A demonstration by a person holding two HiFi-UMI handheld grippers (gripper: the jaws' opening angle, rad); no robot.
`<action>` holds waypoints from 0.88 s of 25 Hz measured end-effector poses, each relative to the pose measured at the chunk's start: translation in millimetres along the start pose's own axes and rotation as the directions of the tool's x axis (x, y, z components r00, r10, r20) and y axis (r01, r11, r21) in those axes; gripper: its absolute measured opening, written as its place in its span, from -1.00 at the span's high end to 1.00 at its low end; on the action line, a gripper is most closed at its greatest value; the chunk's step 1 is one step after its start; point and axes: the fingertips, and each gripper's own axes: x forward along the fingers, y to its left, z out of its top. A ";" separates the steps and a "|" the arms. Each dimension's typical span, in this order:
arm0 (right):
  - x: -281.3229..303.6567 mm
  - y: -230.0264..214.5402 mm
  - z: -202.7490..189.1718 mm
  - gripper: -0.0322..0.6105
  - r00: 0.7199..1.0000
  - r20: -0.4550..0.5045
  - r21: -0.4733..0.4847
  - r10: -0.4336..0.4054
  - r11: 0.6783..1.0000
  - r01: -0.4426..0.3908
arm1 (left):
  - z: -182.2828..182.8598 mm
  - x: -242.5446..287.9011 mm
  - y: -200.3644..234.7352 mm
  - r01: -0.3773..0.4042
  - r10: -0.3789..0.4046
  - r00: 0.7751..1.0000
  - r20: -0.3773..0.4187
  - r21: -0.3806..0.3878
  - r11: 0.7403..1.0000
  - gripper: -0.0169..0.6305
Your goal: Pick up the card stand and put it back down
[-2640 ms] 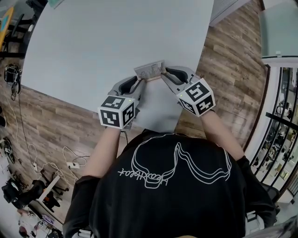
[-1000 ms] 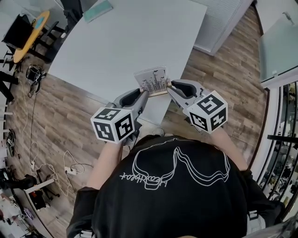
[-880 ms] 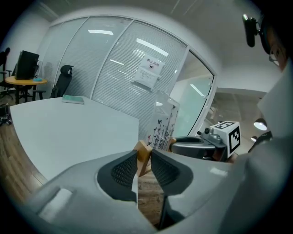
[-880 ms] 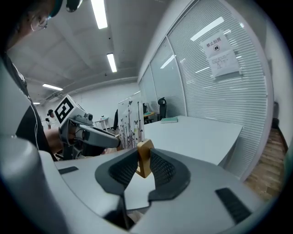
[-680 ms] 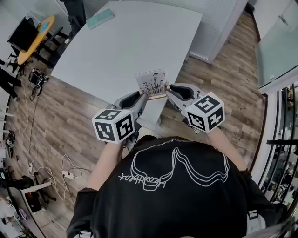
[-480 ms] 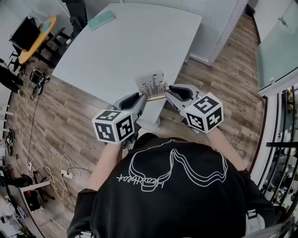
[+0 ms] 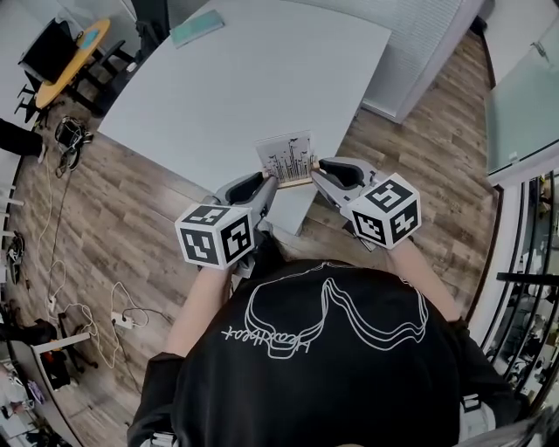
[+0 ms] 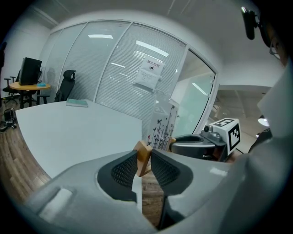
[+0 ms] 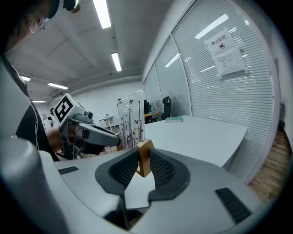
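The card stand [image 7: 286,159] is a small wooden bar carrying an upright clear card printed with thin stems and butterflies. It hangs in the air over the near corner of the white table [image 7: 244,79], gripped at both ends. My left gripper [image 7: 269,182] is shut on the bar's left end [image 8: 143,157], and my right gripper [image 7: 316,170] is shut on the right end [image 9: 144,156]. The card [image 8: 162,125] stands up beyond the left gripper's jaws. In the right gripper view the card [image 9: 130,119] appears to the left, with the left gripper [image 9: 91,135] behind it.
A teal book [image 7: 196,26] lies at the table's far side. A round yellow table [image 7: 65,52] with chairs stands far left, and cables [image 7: 87,314] trail over the wooden floor. Blind-covered glass walls [image 8: 128,77] close off the room behind the table.
Since the earliest frame both grippers have lifted the stand off the table's near edge. Over the last second it stays held in nearly the same spot while the head view shifts slightly.
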 end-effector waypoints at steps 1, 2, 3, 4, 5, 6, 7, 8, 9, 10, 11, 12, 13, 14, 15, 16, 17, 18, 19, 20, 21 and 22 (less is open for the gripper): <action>3.0 -1.9 -0.2 0.63 1.000 -0.001 0.000 -0.003 1.000 0.003 | 0.4 2.1 2.8 0.003 -0.003 1.000 -0.002 0.000 1.000 0.64; 6.3 -4.1 0.1 0.63 1.000 -0.002 0.002 -0.007 1.000 0.007 | 1.4 4.4 5.9 0.006 -0.006 1.000 -0.005 0.001 1.000 0.64; 10.2 -6.6 1.6 0.63 1.000 -0.003 0.004 -0.012 1.000 0.012 | 3.3 6.7 9.5 0.009 -0.009 1.000 -0.008 0.003 1.000 0.64; 14.6 -8.9 4.2 0.63 1.000 -0.002 0.006 -0.017 1.000 0.017 | 6.6 8.6 13.8 0.012 -0.012 1.000 -0.013 0.008 1.000 0.64; 19.6 -11.1 7.5 0.64 1.000 -0.002 0.009 -0.023 1.000 0.023 | 10.7 10.4 18.8 0.016 -0.015 1.000 -0.016 0.016 1.000 0.64; 25.2 -13.2 10.6 0.64 1.000 -0.002 0.012 -0.028 1.000 0.028 | 14.8 12.1 24.4 0.020 -0.019 1.000 -0.020 0.023 1.000 0.65; 31.0 -15.3 13.0 0.63 0.999 -0.003 0.018 -0.033 0.999 0.033 | 18.3 14.1 30.4 0.023 -0.023 0.999 -0.023 0.029 0.999 0.65; 36.6 -17.3 14.4 0.63 0.999 -0.003 0.024 -0.038 0.999 0.038 | 20.4 16.5 36.3 0.027 -0.027 0.999 -0.026 0.031 0.999 0.65; 41.5 -19.1 14.4 0.63 0.999 -0.003 0.028 -0.045 0.999 0.045 | 20.8 19.1 41.3 0.031 -0.030 0.999 -0.030 0.029 0.999 0.65; 45.4 -20.7 13.1 0.63 0.999 -0.003 0.026 -0.053 0.998 0.053 | 19.9 22.0 45.5 0.034 -0.033 0.999 -0.035 0.027 0.999 0.65; 49.0 -22.4 11.7 0.63 0.998 -0.004 0.019 -0.063 0.998 0.063 | 18.9 25.2 49.4 0.038 -0.037 0.998 -0.041 0.026 0.999 0.65; 53.4 -24.8 11.5 0.63 0.997 -0.007 0.010 -0.073 0.997 0.073 | 19.5 28.5 53.9 0.043 -0.041 0.998 -0.049 0.030 0.999 0.65; 59.3 -28.0 13.7 0.63 0.997 -0.012 0.006 -0.081 0.997 0.081 | 22.7 32.0 59.8 0.049 -0.046 0.997 -0.059 0.037 0.998 0.65; 66.3 -31.9 17.9 0.63 0.996 -0.016 0.007 -0.089 0.996 0.089 | 27.8 35.6 66.9 0.056 -0.052 0.996 -0.069 0.045 0.997 0.65; 73.2 -36.1 22.6 0.63 0.995 -0.019 0.014 -0.095 0.995 0.096 | 33.3 39.4 74.0 0.064 -0.059 0.995 -0.079 0.052 0.997 0.65; 79.2 -40.5 26.3 0.63 0.994 -0.022 0.020 -0.103 0.994 0.103 | 37.9 43.6 80.1 0.073 -0.067 0.994 -0.089 0.056 0.996 0.65; 83.9 -44.9 28.6 0.64 0.993 -0.025 0.025 -0.112 0.993 0.112 | 41.0 48.3 85.0 0.082 -0.076 0.992 -0.099 0.058 0.995 0.66; 87.7 -49.2 29.6 0.63 0.992 -0.027 0.028 -0.120 0.992 0.121 | 43.0 53.2 89.0 0.090 -0.083 0.991 -0.108 0.060 0.994 0.66; 91.3 -53.6 29.8 0.63 0.991 -0.029 0.032 -0.128 0.991 0.129 | 44.4 58.3 92.7 0.096 -0.089 0.989 -0.116 0.062 0.993 0.66; 95.1 -58.1 29.6 0.63 0.990 -0.030 0.038 -0.134 0.990 0.135 | 45.7 63.3 96.4 0.102 -0.093 0.988 -0.123 0.065 0.993 0.66; 99.0 -62.6 29.3 0.63 0.990 -0.032 0.045 -0.140 0.989 0.141 | 46.9 68.3 100.2 0.108 -0.098 0.987 -0.130 0.068 0.992 0.66; 103.0 -67.1 29.1 0.63 0.989 -0.034 0.050 -0.145 0.988 0.146 | 48.1 73.2 104.0 0.115 -0.105 0.985 -0.137 0.069 0.991 0.66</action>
